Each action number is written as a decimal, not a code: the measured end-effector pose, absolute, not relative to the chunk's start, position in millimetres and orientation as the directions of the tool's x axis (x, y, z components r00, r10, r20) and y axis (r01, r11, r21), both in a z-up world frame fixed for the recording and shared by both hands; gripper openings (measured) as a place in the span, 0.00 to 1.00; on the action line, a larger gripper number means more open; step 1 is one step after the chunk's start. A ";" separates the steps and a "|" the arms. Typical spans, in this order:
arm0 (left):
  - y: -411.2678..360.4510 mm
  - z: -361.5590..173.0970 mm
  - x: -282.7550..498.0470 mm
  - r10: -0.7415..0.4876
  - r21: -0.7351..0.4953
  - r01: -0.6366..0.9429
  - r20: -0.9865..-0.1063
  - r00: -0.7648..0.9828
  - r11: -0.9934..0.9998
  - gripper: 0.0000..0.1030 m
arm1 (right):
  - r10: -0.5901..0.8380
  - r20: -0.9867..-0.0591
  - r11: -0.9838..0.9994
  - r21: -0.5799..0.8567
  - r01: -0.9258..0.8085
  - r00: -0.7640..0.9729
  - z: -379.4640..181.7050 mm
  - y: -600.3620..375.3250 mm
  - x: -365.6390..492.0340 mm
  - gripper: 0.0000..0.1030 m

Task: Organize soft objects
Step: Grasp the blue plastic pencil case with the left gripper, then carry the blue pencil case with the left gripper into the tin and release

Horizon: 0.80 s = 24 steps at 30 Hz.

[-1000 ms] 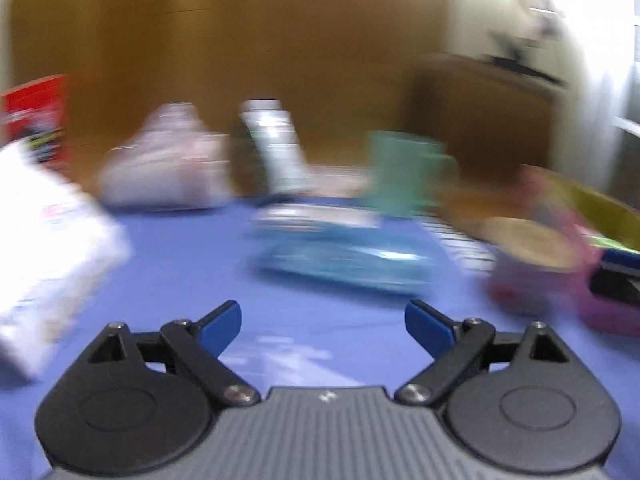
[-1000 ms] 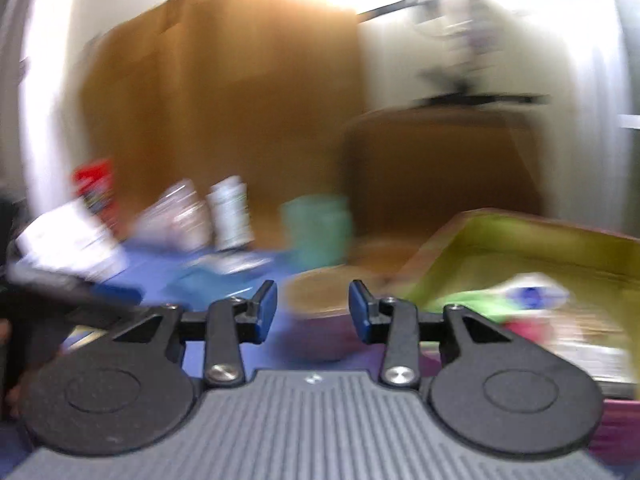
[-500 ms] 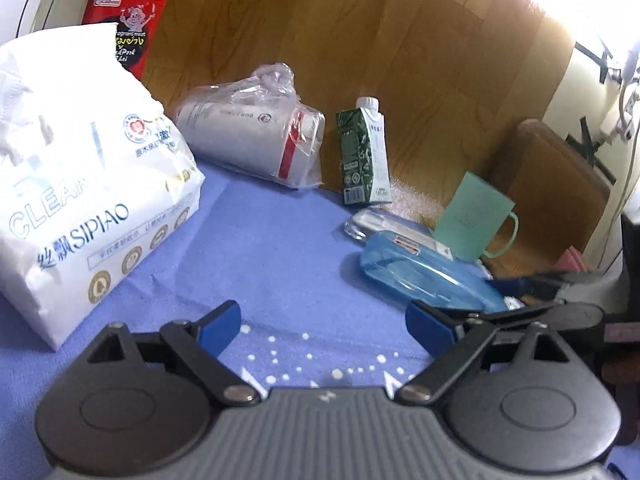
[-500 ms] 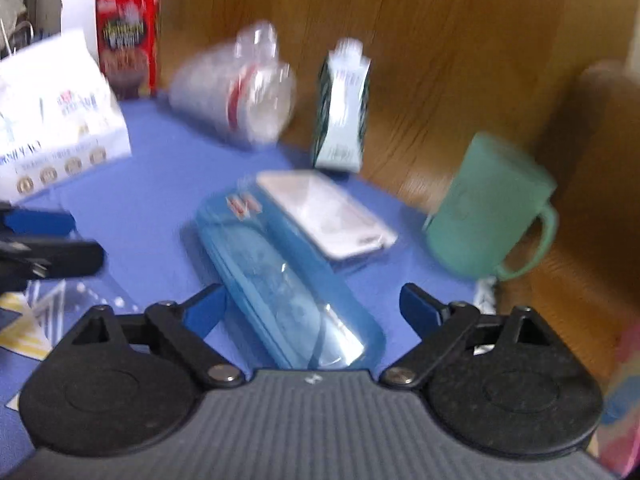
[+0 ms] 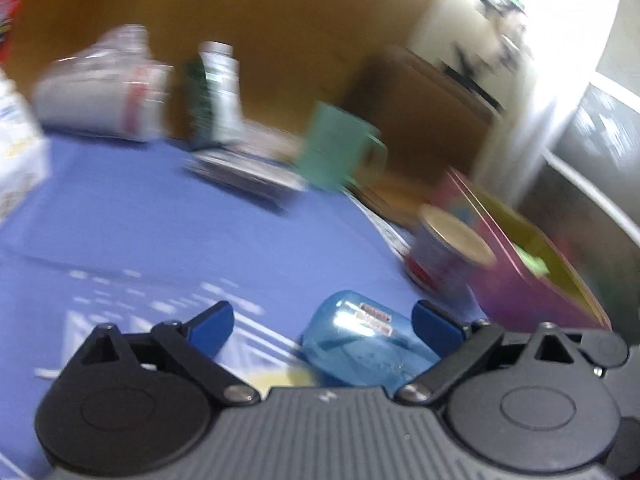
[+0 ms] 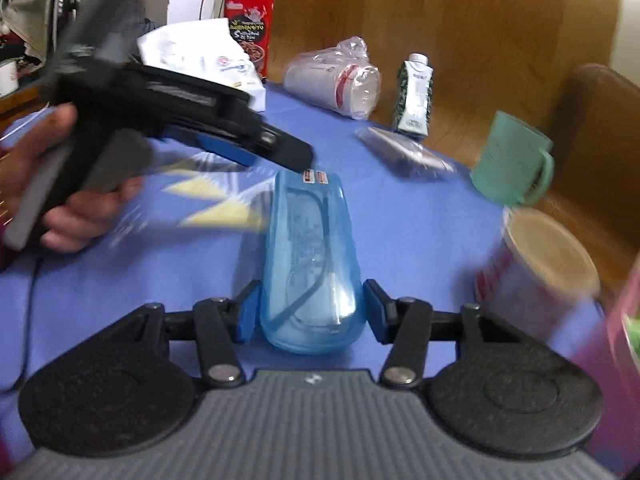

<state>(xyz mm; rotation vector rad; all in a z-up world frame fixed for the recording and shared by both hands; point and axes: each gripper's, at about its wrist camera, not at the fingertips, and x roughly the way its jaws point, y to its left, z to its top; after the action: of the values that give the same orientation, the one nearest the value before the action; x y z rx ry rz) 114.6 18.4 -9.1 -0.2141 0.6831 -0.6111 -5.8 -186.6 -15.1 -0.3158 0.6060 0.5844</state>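
i have the blue pouch (image 6: 310,264) lying lengthwise on the table (image 6: 420,232), its near end between the fingers of the right gripper (image 6: 310,310). those fingers have just been closing in on it, and their blue pads now sit at its two sides, but i can't say they press it: i see a sliver of gap on the right pad and no dent in the plastic, so i count them as not yet gripping. the left gripper (image 5: 322,320) stands spread wide with nothing pinched; in its own view the far end of the pouch sits low between the fingers, nearer the right one.

my worries: the pouch looks slick and squashy, so a bite this close to its end could squirt it forward or let it sag and slip once lifted. the left fingers (image 6: 280,152) hang right over the pouch's far end, so the two tools could knock each other. the paper cup (image 6: 548,264) stands near on the right and could be tipped by a swing toward the pink tray (image 5: 532,280).

hard to read: the left view is smeared by motion, so the green mug (image 5: 340,148) and carton (image 5: 218,92) are only shapes. the tray's contents are mostly cut off, and what's inside the pouch i can't make out.
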 end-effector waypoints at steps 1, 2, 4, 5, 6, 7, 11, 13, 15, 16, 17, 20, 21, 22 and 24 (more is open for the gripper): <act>9.2 -9.2 109.9 -0.606 -0.367 0.484 -0.532 0.591 0.795 0.92 | 0.411 -0.613 0.805 -0.104 -0.585 0.675 -16.6 -194.0 -15.1 0.55; 0.1 -9.3 104.3 -0.625 -0.363 0.513 -0.534 0.569 0.778 0.92 | 0.400 -0.613 0.817 -0.097 -0.568 0.681 -18.8 -198.9 -17.6 0.59; -12.6 -10.7 95.0 -0.656 -0.374 0.547 -0.539 0.529 0.749 0.93 | 0.384 -0.598 0.853 -0.063 -0.519 0.704 -22.7 -215.3 -29.8 0.67; -17.6 -11.5 89.5 -0.657 -0.371 0.551 -0.542 0.525 0.747 0.93 | 0.385 -0.594 0.865 -0.034 -0.500 0.706 -24.8 -222.9 -34.0 0.66; -22.1 -11.8 83.5 -0.652 -0.363 0.552 -0.542 0.530 0.751 0.93 | 0.391 -0.586 0.876 -0.002 -0.483 0.710 -26.8 -230.1 -38.7 0.66; -24.4 -11.8 80.5 -0.651 -0.365 0.549 -0.545 0.529 0.751 0.93 | 0.394 -0.574 0.881 0.012 -0.474 0.718 -28.2 -233.8 -42.4 0.66; -30.2 -11.7 63.9 -0.630 -0.367 0.519 -0.553 0.546 0.772 0.91 | 0.385 -0.532 0.896 0.018 -0.445 0.754 -33.2 -236.4 -54.6 0.46; -34.4 -6.8 61.0 -0.626 -0.369 0.512 -0.557 0.546 0.775 0.88 | 0.381 -0.512 0.904 0.030 -0.427 0.770 -35.0 -240.5 -57.9 0.44; -41.1 4.5 65.7 -0.633 -0.370 0.520 -0.550 0.544 0.769 0.86 | 0.376 -0.493 0.911 0.042 -0.410 0.784 -32.4 -251.5 -62.4 0.42; -48.8 13.7 66.6 -0.640 -0.361 0.537 -0.539 0.548 0.763 0.86 | 0.372 -0.474 0.916 0.048 -0.398 0.798 -28.3 -257.6 -64.5 0.42; -57.6 22.9 67.3 -0.648 -0.345 0.557 -0.525 0.552 0.755 0.86 | 0.368 -0.454 0.920 0.052 -0.388 0.812 -22.8 -264.7 -68.7 0.42; -95.7 55.9 70.4 -0.678 -0.290 0.628 -0.476 0.560 0.723 0.86 | 0.323 -0.380 0.942 0.040 -0.334 0.866 -2.1 -289.1 -77.0 0.42; -114.2 66.6 74.5 -0.690 -0.276 0.650 -0.464 0.555 0.708 0.86 | 0.300 -0.357 0.951 0.034 -0.308 0.885 5.0 -298.4 -78.9 0.42; -130.7 73.3 78.9 -0.701 -0.269 0.666 -0.457 0.547 0.696 0.86 | 0.270 -0.336 0.961 0.031 -0.276 0.902 12.6 -310.2 -79.5 0.42; -170.2 82.5 88.1 -0.729 -0.253 0.708 -0.448 0.518 0.659 0.86 | 0.199 -0.314 0.979 0.019 -0.203 0.928 22.3 -331.5 -79.1 0.42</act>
<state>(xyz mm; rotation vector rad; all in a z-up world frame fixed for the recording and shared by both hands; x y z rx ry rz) 88.1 -170.2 82.5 -0.0397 0.5567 -0.8622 -79.1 -331.5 22.3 -0.0144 0.3207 0.2059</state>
